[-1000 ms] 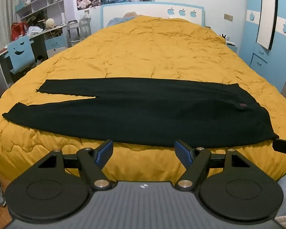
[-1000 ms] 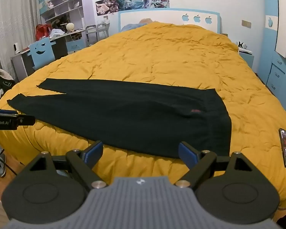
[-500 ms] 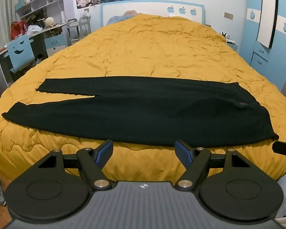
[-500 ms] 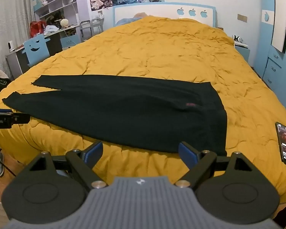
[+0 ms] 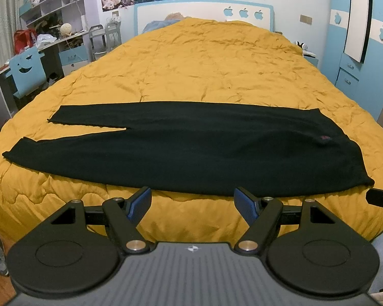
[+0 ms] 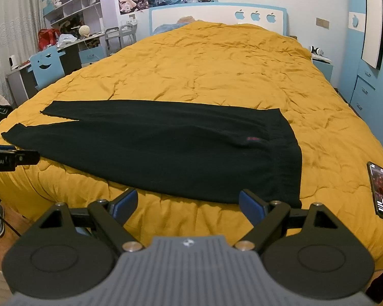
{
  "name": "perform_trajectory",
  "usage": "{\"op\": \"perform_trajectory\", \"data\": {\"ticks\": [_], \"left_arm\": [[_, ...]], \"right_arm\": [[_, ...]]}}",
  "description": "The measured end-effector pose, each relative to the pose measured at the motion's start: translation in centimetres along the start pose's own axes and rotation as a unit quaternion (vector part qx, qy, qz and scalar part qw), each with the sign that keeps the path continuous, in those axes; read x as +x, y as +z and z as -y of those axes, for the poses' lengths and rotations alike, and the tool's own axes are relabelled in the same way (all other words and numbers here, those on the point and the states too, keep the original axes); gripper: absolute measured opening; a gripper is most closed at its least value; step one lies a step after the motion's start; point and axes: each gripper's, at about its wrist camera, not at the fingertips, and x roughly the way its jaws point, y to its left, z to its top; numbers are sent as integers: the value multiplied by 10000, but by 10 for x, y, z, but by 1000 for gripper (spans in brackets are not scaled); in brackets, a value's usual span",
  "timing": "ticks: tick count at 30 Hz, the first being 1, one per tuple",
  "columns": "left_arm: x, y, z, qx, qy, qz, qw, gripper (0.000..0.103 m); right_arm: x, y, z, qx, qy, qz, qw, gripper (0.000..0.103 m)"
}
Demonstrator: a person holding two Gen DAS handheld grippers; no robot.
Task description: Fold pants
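Both tools (image 5: 192,202) (image 6: 188,205) spread wide, pants (image 5: 191,148) just ahead, untouched.

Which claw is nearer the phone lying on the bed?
The right claw. The phone lies just off its right side; the left claw sits farther left, near the middle of the pants.

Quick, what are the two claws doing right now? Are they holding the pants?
Left claw: open, holding nothing, short of the black pants.
Right claw: open, holding nothing, also short of the pants.
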Motion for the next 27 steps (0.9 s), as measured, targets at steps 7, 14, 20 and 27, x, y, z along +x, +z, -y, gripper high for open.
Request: {"op": "perform_trajectory", "data": {"ticks": [7,14,20,27], "left_arm": [[0,0,0,4,-2,-11,10000,86],[1,-1,-2,4,7,-17,10000,86],[3,-3,-1,18,39,-28,10000,86],[3,-3,-1,18,44,-28,10000,86]], "right_arm": [[0,-1,1,17,-10,-12,10000,83],[1,-1,2,16,-28,-10,10000,83],[2,-2,2,15,-59,-10,10000,83],[2,-2,2,12,-59,-10,10000,83]]}}
